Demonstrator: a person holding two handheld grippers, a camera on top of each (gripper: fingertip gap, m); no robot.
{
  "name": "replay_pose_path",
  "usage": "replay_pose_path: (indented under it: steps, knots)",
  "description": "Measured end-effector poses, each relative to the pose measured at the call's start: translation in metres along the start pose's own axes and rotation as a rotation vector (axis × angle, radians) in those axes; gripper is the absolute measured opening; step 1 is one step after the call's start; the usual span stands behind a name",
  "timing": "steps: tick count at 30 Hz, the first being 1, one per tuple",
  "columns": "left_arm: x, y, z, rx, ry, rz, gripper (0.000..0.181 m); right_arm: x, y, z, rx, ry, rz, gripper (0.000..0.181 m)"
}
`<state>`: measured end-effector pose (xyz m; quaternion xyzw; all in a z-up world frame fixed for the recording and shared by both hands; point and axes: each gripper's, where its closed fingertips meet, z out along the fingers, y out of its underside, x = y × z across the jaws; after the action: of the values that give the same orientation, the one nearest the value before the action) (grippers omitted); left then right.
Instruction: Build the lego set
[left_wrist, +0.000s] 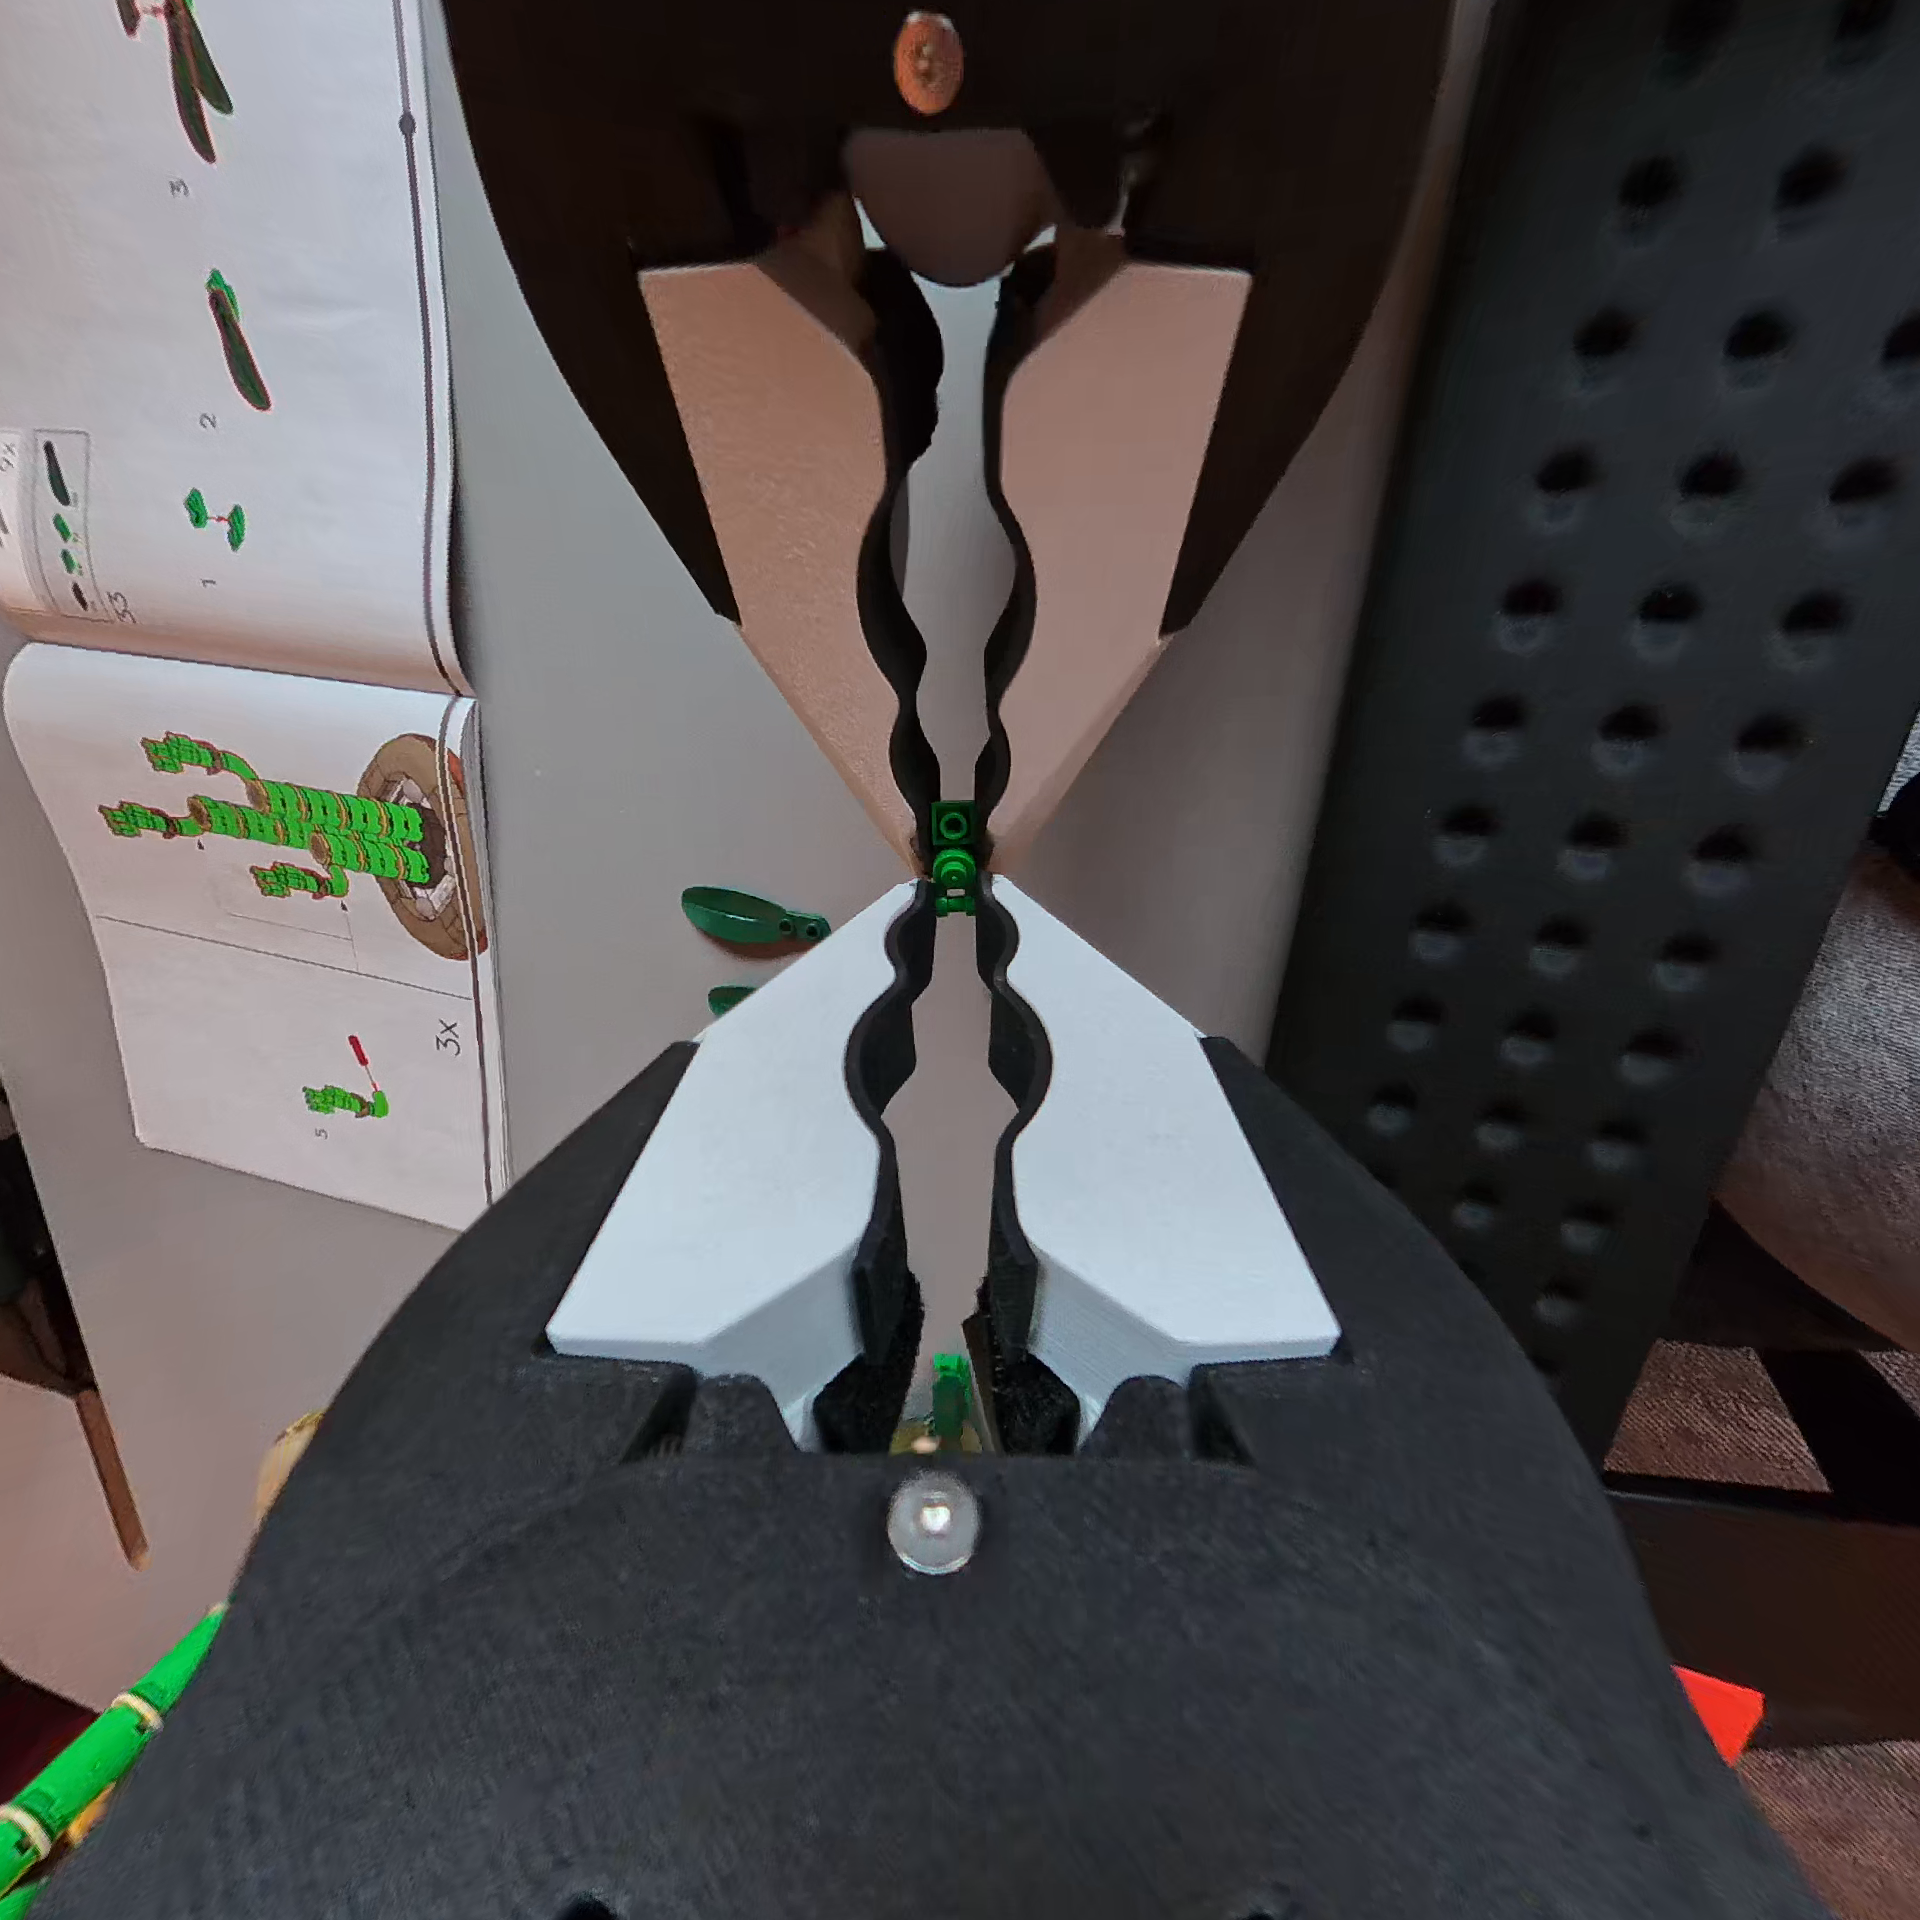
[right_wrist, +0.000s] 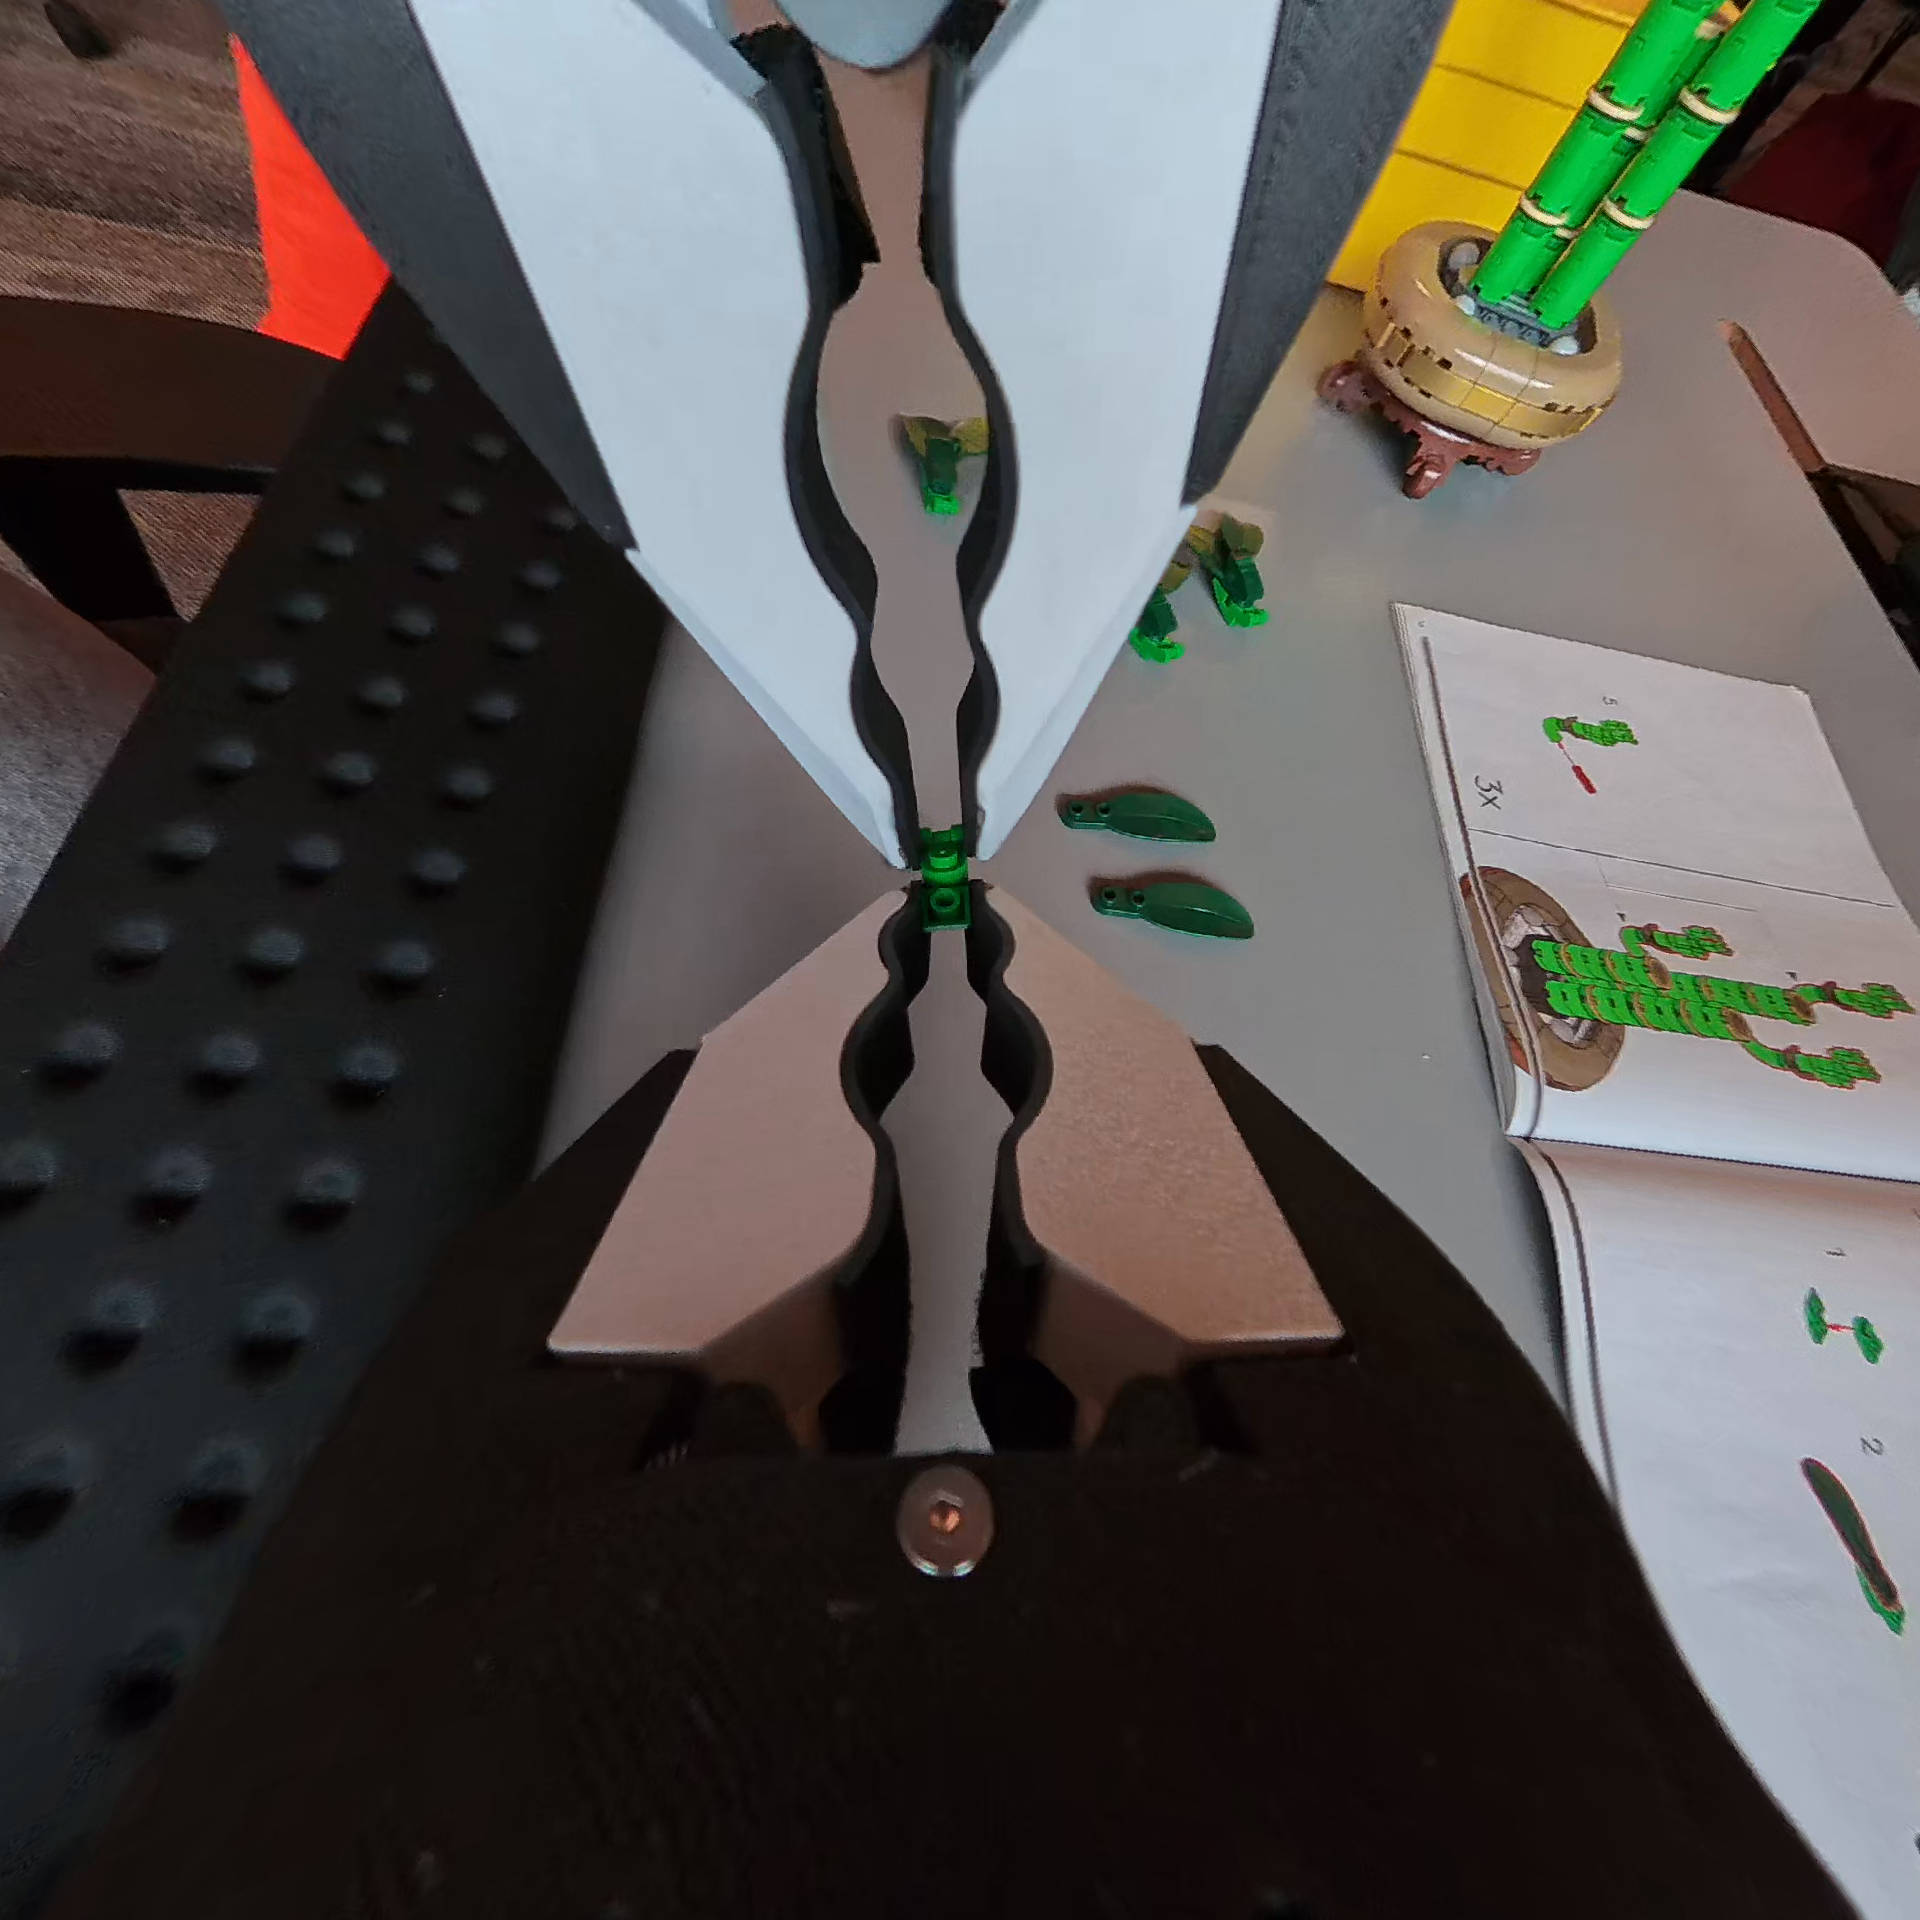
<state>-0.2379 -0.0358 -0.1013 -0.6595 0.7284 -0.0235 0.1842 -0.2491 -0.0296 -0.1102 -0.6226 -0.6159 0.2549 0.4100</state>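
The two grippers meet tip to tip above the grey table (right_wrist: 1299, 727). My left gripper (left_wrist: 954, 891), with white fingers, is shut on a small bright green lego piece (left_wrist: 954, 869). My right gripper (right_wrist: 945, 902), with tan fingers, is shut on a small dark green square piece (right_wrist: 943, 908). The two pieces touch end to end. In the left wrist view the right gripper (left_wrist: 954, 844) comes in from the top with the dark green piece (left_wrist: 953, 823). In the right wrist view the left gripper (right_wrist: 943, 850) comes in from the top with the bright green piece (right_wrist: 941, 856).
Two dark green leaf pieces (right_wrist: 1138, 818) (right_wrist: 1172, 911) lie right of the tips. Small green sub-assemblies (right_wrist: 1231, 582) lie farther back. A bamboo model in a tan pot (right_wrist: 1496, 353) stands at the back right. An open instruction booklet (right_wrist: 1662, 831) lies right. A black perforated panel (right_wrist: 260, 831) runs along the left.
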Motion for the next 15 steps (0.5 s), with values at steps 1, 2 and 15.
replay_pose_path:
  steps: [1,2,15]
  knots:
    - [-0.001,0.0004,0.0003,-0.012,-0.006,0.0,0.006,0.0015,0.0,0.0003,-0.006,0.017,-0.01,0.004]
    - [-0.0015,0.0009,0.0005,-0.025,-0.012,0.005,0.006,0.0021,0.0001,0.0008,-0.014,0.026,-0.016,0.004]
    - [-0.0081,-0.0056,-0.0006,0.011,-0.101,0.019,0.006,0.0094,-0.0017,-0.0031,0.004,0.065,-0.025,0.005]
